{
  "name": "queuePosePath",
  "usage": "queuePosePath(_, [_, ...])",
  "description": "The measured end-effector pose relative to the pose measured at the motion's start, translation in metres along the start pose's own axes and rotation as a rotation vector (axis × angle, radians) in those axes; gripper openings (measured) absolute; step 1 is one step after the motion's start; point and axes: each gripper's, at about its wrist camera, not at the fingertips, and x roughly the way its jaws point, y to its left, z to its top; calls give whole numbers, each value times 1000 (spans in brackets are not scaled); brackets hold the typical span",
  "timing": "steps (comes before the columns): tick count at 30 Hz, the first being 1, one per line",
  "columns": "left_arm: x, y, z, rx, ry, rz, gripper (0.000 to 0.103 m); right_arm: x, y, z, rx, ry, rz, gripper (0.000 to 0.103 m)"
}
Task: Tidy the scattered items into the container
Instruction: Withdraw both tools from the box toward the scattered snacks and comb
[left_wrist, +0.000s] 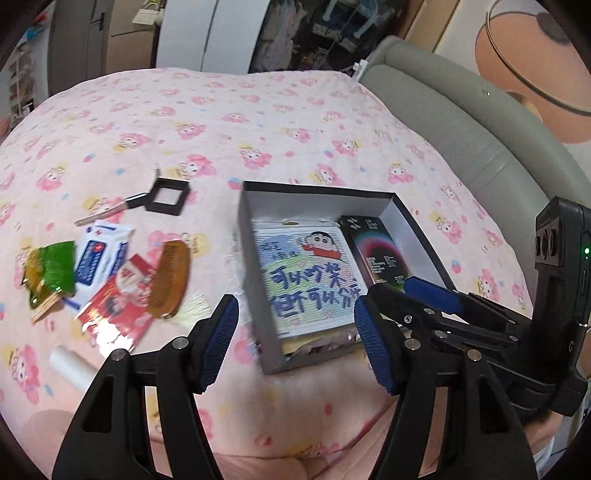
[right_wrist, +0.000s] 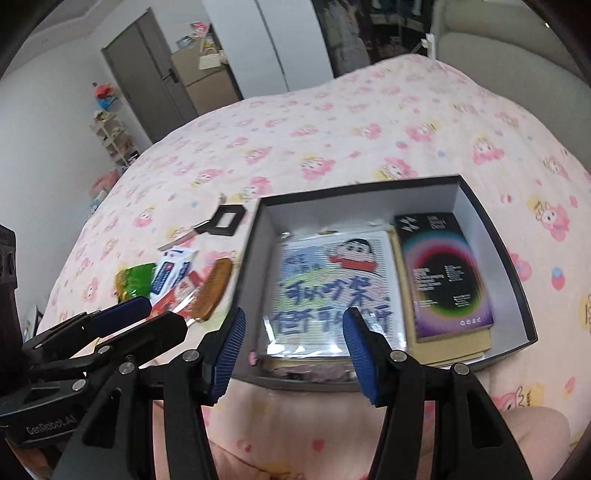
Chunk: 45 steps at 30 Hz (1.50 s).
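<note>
Matt cardboard box (right_wrist: 515, 266), glossy packets (left_wrist: 110, 314)

Left gripper (left_wrist: 295, 343) jaws apart, empty, right gripper (right_wrist: 293, 354) likewise, both angled downward

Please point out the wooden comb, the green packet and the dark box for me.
wooden comb (left_wrist: 170, 276): left wrist view, middle of its teeth.
green packet (left_wrist: 55, 271): left wrist view, centre of the wrapper.
dark box (right_wrist: 496, 240): right wrist view, its right wall.
</note>
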Motion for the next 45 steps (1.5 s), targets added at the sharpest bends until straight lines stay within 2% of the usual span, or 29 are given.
queuePosePath(10, [-37,52,-28,-80,-28,48,67,5,64,-16,-105,27,11,52])
queuePosePath(18, [-45,96,-45,-168,-34,72,67,27,104,-26,-164,80,41,52])
queuePosePath(23, [-34,121,-55,-236,-9,68,67,48,117,-33,-179,130,36,52])
queuePosePath(29, [-21,159,-60,-336,29,108,67,74,138,-32,-208,171,37,52])
queuePosePath(35, [18,208,-50,-510,70,140,65,107,147,-24,-201,203,19,52])
queuePosePath(40, [53,247,-45,-684,114,142,65,140,146,-28,-206,274,-12,52])
queuePosePath(41, [60,254,-46,-713,129,144,65,147,147,-30,-206,292,-10,52])
queuePosePath(43, [72,262,-52,-752,180,128,56,158,149,-33,-199,319,6,52])
queuePosePath(45, [77,264,-56,-763,203,124,55,172,152,-39,-197,355,17,52])
